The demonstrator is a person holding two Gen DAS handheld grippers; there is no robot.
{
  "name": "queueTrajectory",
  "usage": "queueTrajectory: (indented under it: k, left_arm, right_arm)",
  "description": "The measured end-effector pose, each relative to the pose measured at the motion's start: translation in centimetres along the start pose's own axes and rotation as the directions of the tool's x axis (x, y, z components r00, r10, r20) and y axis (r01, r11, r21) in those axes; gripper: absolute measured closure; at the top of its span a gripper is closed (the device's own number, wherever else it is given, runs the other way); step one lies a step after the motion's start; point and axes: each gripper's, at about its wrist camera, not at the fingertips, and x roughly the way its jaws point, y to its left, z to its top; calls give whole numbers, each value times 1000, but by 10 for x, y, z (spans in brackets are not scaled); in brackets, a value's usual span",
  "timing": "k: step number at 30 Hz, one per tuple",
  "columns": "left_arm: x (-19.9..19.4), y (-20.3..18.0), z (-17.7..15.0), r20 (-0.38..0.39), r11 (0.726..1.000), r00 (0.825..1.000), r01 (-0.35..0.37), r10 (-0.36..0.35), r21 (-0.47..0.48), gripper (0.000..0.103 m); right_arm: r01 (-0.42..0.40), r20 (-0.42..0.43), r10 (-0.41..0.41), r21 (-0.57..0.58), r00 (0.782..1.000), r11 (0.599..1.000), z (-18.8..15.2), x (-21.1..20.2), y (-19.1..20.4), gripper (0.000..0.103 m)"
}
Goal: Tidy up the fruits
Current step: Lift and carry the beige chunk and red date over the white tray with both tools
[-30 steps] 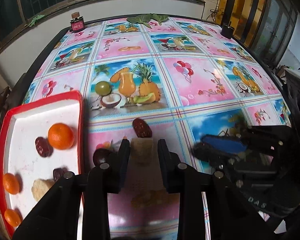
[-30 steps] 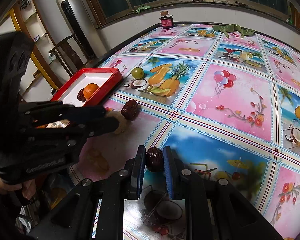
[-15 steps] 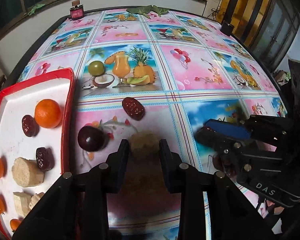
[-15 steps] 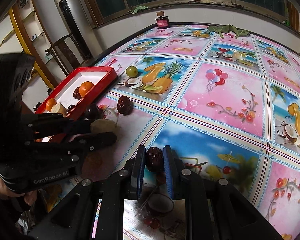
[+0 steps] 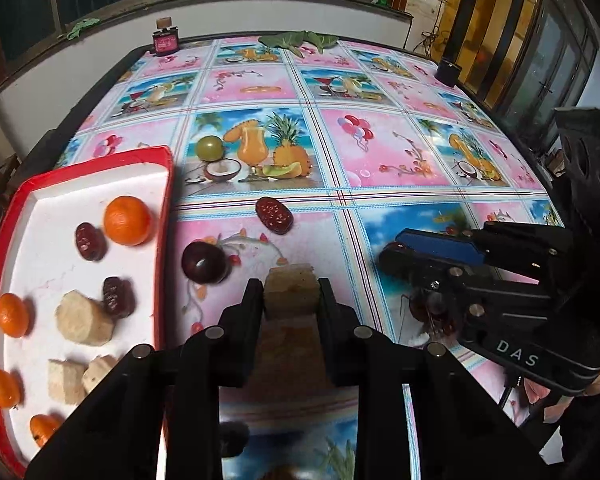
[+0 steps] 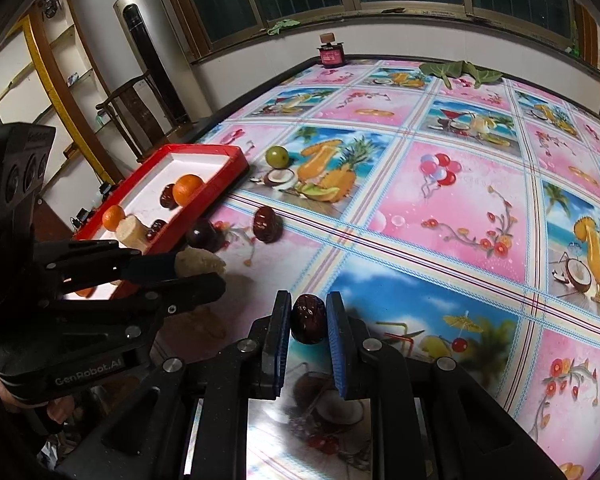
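Note:
My left gripper (image 5: 290,286) holds a beige fruit chunk (image 5: 290,274) just above the cloth, its jaws closing tighter on it. Left of it lies a red tray (image 5: 166,216) with oranges, dates and more beige chunks. A dark plum (image 5: 203,262) and a date (image 5: 274,215) lie on the cloth just beyond the chunk, a green fruit (image 5: 209,148) farther back. My right gripper (image 6: 309,308) is shut on a dark red date (image 6: 309,318), held above the cloth. In the right wrist view, the left gripper (image 6: 204,274) and its chunk (image 6: 202,262) hover beside the tray (image 6: 220,188).
A small dark red jar (image 5: 165,42), green leaves (image 5: 298,39) and a black cup (image 5: 449,71) stand along the table's far edge. A wooden chair (image 6: 134,108) and a tall white unit (image 6: 148,48) stand beyond the left edge.
My left gripper has drawn back from the date and plum on the cloth, with the beige chunk in it. The right gripper keeps its date and has barely moved.

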Motion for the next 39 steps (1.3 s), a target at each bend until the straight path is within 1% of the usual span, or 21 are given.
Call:
queueTrajectory:
  k: [15,20,23,26,32,36,39]
  left_arm:
    - [-29,22,-16,32,999,999,-29,31,-42,79]
    - [-42,32,-22,51,997,998,-31,35,-66,79]
    - [-54,45,-30,61,995,997,-34,40,-97,79]
    - [-67,63,-42,68,989,996,-51,61,-138,79]
    - [-86,98,-59,81,970,990,-92,113,-225,79]
    - [-91,115,-67,82,958,989,-94,121,-272,79]
    - [-91,119,-74,73,954,990,-92,118,-286,79]
  right_arm:
    - [-29,17,30,-64,999,998,8,-8,42,85]
    - [-52,15,53,-82,998,995,11,-8,54,85]
    - [-74,14,76,-100,997,992,12,-9,64,85]
    - [-87,13,89,-127,996,988,13,-10,73,85]
    - [-109,5,111,-144,994,984,18,-6,80,85]
    - [-143,-9,144,-155,990,977,24,-1,89,85]
    - [-187,-19,186,-160,982,969,27,0,97,85]
